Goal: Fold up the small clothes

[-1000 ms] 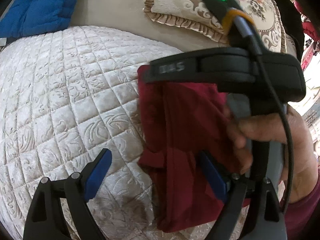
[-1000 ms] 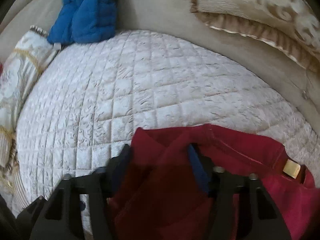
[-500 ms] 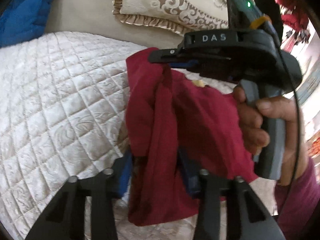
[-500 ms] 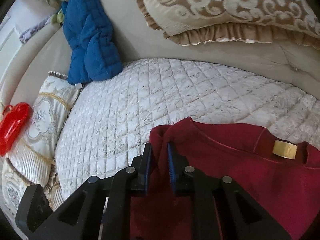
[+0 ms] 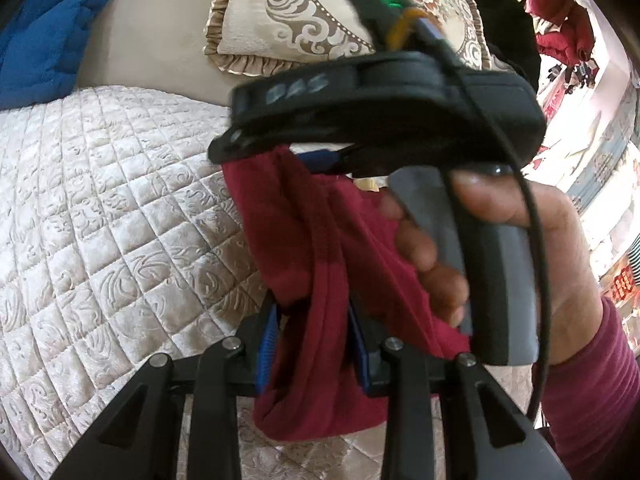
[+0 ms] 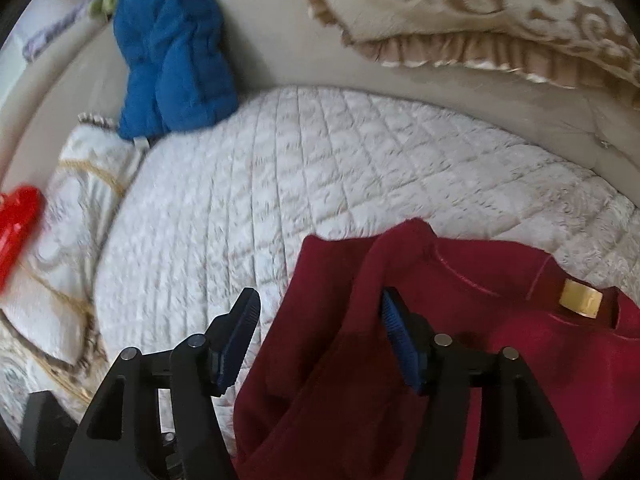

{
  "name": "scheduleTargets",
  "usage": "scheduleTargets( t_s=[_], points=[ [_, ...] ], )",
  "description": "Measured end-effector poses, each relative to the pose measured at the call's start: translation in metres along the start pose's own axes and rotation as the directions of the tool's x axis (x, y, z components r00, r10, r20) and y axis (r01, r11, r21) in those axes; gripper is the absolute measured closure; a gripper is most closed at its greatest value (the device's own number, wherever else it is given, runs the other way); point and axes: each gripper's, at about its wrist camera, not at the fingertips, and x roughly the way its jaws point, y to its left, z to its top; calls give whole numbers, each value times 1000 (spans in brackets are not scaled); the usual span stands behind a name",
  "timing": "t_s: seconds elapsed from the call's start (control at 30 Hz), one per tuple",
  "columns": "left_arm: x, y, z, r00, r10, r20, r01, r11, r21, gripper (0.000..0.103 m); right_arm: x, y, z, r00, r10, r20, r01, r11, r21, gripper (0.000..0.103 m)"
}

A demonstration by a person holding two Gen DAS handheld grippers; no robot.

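1 red garment [image 5: 320, 280] (2 grippers on it).

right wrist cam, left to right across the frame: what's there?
Red plastic item → cream patterned cushion → blue padded garment → quilted white cover → dark red garment → gold neck label.

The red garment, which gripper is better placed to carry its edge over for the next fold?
Probably left. The left gripper is shut on a bunched fold of the red garment, its jaws having just closed. The right gripper has just opened; its pads stand apart, gripping nothing.
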Motion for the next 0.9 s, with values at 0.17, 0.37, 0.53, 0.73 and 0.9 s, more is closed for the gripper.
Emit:
scheduleTargets(
  t_s=[0.17, 0.37, 0.53, 0.73, 0.9],
  points=[
    [4, 1, 2, 999, 37, -13, -37, 999, -3, 65, 10, 5, -8, 996, -86, -24, 85, 995, -60, 90],
    [0, 2, 1, 998, 50, 37, -49, 999, -16, 24, -16, -7, -12, 998, -30, 59, 33, 998, -48, 103],
    [7, -3, 3, 999, 30, -21, -30, 1000, 2, 53, -35, -13, -14, 994, -2, 109, 6, 999, -41, 103],
    [-6, -24, 10, 999, -37, -6, 37, 999, 8, 79, -68, -24, -18, 987, 23, 158, -19, 1000, -24, 103],
    [-13, -73, 23, 996, -85, 4, 84, 992, 92, 80, -121, -49, -26, 977, 28, 213, -27, 1000, -10, 103]
  ],
)
